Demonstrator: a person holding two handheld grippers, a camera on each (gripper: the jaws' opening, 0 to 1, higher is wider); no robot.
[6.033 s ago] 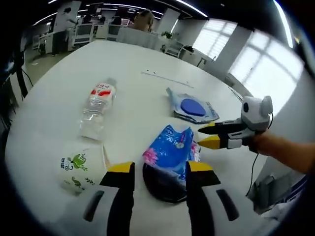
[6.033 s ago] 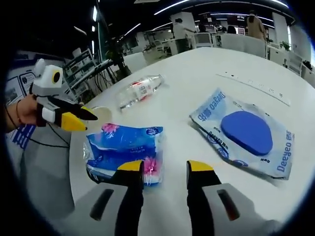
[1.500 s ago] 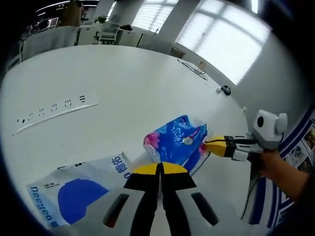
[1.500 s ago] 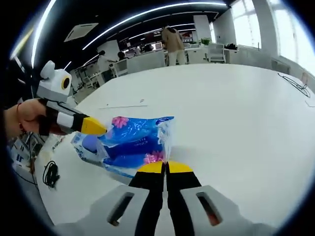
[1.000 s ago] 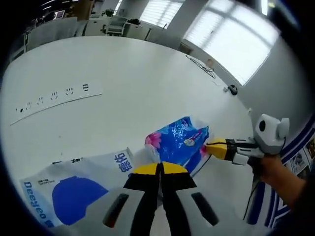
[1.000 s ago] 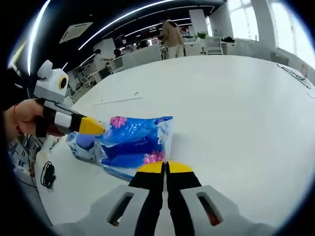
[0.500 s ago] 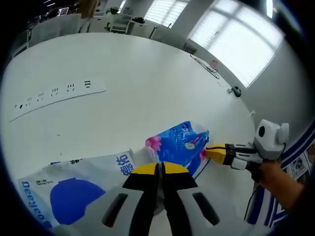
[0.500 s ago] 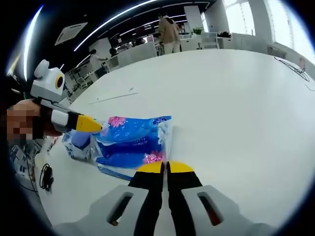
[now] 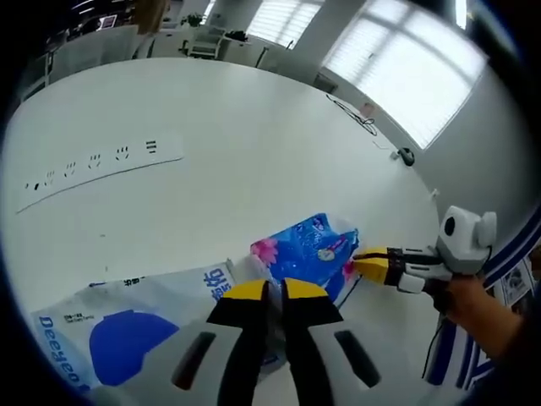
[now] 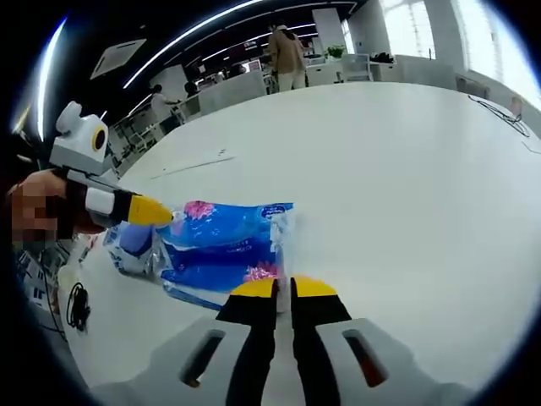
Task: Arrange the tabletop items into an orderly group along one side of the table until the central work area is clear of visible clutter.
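Table: one large white round table (image 9: pixel 211 127), bare across its far part; a thin white strip with small dark marks (image 9: pixel 101 165) lies on it, far left in the left gripper view.
Flat pouch: one white and blue flat plastic pouch with a big blue oval and the word "Deeyeo" (image 9: pixel 118 330), lying near and to the left of the left gripper (image 9: pixel 272 289).
Tissue pack: one blue soft plastic pack with pink flowers (image 10: pixel 224 245), stretched between the two grippers, its long axis running from one to the other; in the left gripper view it (image 9: pixel 308 249) partly overlaps the pouch's right end.
Grip: each gripper is at one end of the pack, so neither is nearer.
Left gripper: the jaws show a thin gap, with the near end of the pack just in front; I cannot tell if they pinch it.
Right gripper (image 10: pixel 283 288): the jaws are almost together, with a narrow slit, and the pack's edge is just in front of the tips; whether they hold it I cannot tell.
Next move, my judgement: it turns on lowering the pack beside the pouch.
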